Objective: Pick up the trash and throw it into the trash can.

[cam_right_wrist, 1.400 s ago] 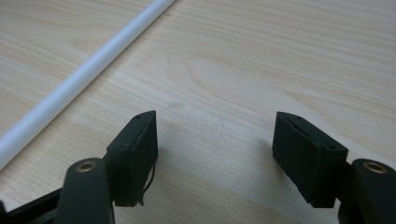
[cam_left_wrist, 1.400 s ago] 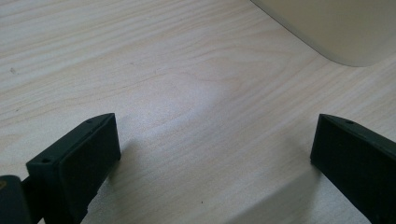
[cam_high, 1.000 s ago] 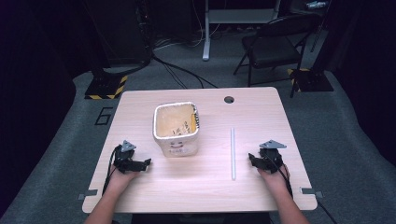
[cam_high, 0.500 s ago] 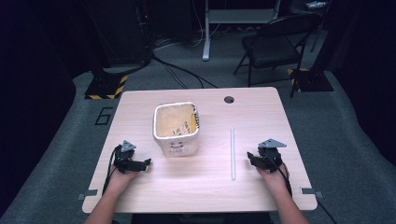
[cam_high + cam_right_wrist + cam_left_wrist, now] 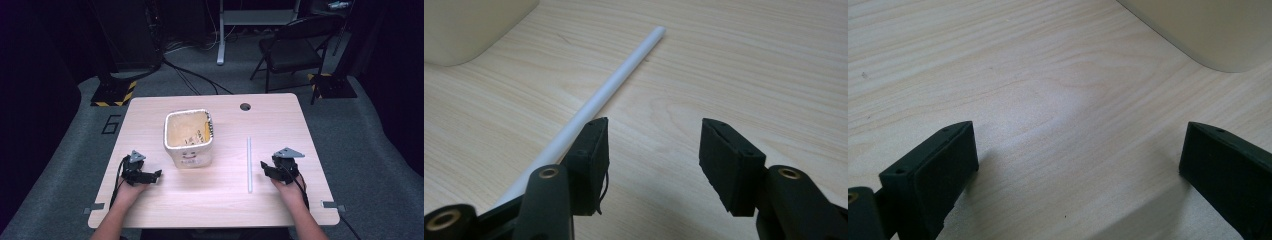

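Note:
A cream bin (image 5: 189, 136) with a small face drawn on its front stands on the wooden table (image 5: 220, 200), left of centre. A long white rod (image 5: 249, 164) lies flat to its right, running front to back. My left gripper (image 5: 156, 175) rests near the front left, open, jaws empty, pointing toward the bin (image 5: 1213, 30). My right gripper (image 5: 264, 167) sits open just right of the rod (image 5: 609, 95), which passes outside its left jaw. Nothing lies between its jaws.
A round cable hole (image 5: 245, 106) sits near the table's far edge. A black folding chair (image 5: 295, 50) and a desk leg (image 5: 220, 35) stand beyond on the grey carpet. Bare wood lies between the two grippers.

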### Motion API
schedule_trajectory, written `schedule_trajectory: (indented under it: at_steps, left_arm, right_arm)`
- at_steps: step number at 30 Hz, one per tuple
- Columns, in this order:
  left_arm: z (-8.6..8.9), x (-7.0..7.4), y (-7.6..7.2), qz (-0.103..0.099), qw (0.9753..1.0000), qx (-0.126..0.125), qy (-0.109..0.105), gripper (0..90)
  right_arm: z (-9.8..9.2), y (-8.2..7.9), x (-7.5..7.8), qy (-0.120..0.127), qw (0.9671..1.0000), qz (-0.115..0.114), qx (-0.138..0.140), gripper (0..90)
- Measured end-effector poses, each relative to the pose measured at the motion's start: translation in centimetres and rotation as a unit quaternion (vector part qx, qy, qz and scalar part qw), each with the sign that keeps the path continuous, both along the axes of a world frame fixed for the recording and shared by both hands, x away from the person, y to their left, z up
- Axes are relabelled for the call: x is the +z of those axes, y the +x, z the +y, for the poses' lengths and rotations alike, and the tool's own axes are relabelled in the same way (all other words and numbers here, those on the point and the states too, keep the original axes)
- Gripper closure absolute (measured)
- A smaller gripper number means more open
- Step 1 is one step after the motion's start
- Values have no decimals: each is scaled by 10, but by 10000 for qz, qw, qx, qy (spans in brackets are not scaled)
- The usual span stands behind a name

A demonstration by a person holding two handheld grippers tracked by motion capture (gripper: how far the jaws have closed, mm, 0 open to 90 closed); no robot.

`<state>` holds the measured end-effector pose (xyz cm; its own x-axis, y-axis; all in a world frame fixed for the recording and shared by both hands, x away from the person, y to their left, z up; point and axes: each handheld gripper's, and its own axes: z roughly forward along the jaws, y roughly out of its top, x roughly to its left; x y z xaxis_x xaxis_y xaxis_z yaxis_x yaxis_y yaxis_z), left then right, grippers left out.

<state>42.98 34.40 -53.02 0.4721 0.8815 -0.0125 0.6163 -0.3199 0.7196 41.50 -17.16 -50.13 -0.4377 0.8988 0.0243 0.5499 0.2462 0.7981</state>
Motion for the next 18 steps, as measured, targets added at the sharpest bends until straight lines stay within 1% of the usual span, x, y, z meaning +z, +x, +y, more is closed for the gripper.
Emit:
schedule_trajectory:
  at_steps: [9,10,18]
  left_arm:
    - [0,0,0,-6,10000,14,-10,18]
    - [0,0,0,3,10000,0,7,18]
    - [0,0,0,-4,10000,12,-9,18]
  right_arm:
    - [13,0,1,-66,9998,11,190,449]
    - [15,0,2,-32,9998,35,188,449]
    - [26,3,6,-63,9998,30,201,462]
